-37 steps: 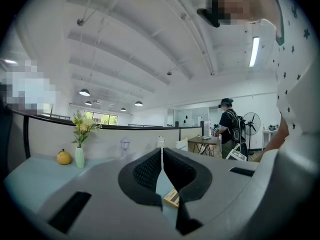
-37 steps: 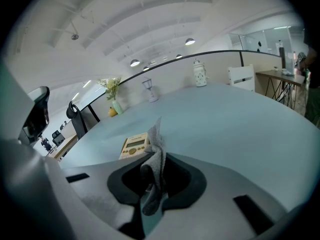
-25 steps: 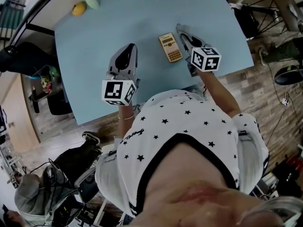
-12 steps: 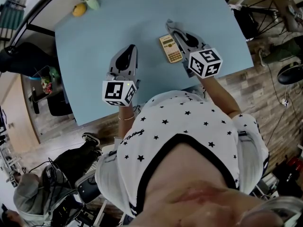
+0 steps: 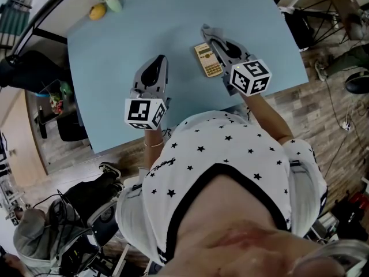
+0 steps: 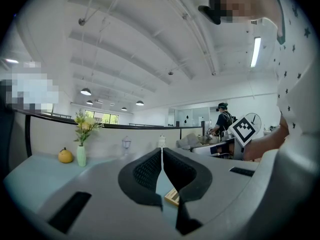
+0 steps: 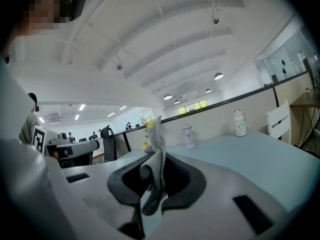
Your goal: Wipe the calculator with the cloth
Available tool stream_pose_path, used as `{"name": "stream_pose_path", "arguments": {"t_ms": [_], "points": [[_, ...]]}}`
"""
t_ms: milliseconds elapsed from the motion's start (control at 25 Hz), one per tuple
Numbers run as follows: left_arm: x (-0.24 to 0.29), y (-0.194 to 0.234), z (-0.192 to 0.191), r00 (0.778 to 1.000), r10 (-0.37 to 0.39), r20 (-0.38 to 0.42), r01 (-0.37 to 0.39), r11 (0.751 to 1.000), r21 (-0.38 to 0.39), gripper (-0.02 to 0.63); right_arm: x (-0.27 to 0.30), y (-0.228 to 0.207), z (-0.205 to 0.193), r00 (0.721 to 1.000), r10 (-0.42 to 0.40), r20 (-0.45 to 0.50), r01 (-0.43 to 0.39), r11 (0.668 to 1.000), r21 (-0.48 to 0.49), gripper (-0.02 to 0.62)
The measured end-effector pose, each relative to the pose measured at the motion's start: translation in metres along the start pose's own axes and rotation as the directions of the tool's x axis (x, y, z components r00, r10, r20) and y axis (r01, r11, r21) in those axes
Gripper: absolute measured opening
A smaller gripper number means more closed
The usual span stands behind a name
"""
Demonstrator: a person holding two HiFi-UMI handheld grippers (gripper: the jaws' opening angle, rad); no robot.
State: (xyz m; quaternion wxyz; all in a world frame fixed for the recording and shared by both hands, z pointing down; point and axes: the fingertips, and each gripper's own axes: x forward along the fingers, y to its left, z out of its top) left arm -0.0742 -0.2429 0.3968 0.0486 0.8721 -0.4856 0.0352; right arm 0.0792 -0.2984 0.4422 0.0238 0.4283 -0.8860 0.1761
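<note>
- Head view, nearest us: our white star-print shirt [image 5: 230, 154] fills the lower frame, and wood-plank floor [image 5: 323, 108] shows past the table's near edge.
- We hold the left gripper [image 5: 160, 59] over the light blue table [image 5: 109, 74]. In the left gripper view its jaws [image 6: 162, 156] are pressed together with nothing between them.
- The calculator [image 5: 208, 60] lies flat on the table between the two grippers, just beside the right one. In the left gripper view a corner of it [image 6: 172, 197] peeks out below the jaws.
- The right gripper [image 5: 206, 30] reaches past the calculator's far end. Its jaws [image 7: 150, 159] are clamped on a grey cloth [image 7: 156, 154], which sticks up above them and hangs below.
- Farther along the table, near its far edge, stand a small vase of flowers [image 6: 81, 151] and a yellow fruit [image 6: 65, 155] beside it, then a little lantern [image 6: 126, 144]. The right gripper view adds a white jar [image 7: 240, 122].
- Beyond the table runs a low partition [image 6: 50, 134] with a dark top rail; a white chair [image 7: 278, 121] sits at the right.
- At the back, the room is an open office with desks, a dark office chair [image 7: 106, 139] and a person [image 6: 224, 119] standing.
- Overhead, we see a white beamed ceiling with round hanging lamps [image 6: 86, 91] and a strip light [image 6: 256, 51].
</note>
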Motion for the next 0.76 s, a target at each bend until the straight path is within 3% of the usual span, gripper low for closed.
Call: {"name": "stream_pose_path", "arguments": {"t_ms": [760], "points": [[0.001, 0.003, 0.005, 1.0, 0.005, -0.002, -0.005, 1.0, 0.006, 0.035, 0.003, 0.002, 0.005, 1.0, 0.012, -0.001, -0.012, 1.0, 0.012, 0.04]]}}
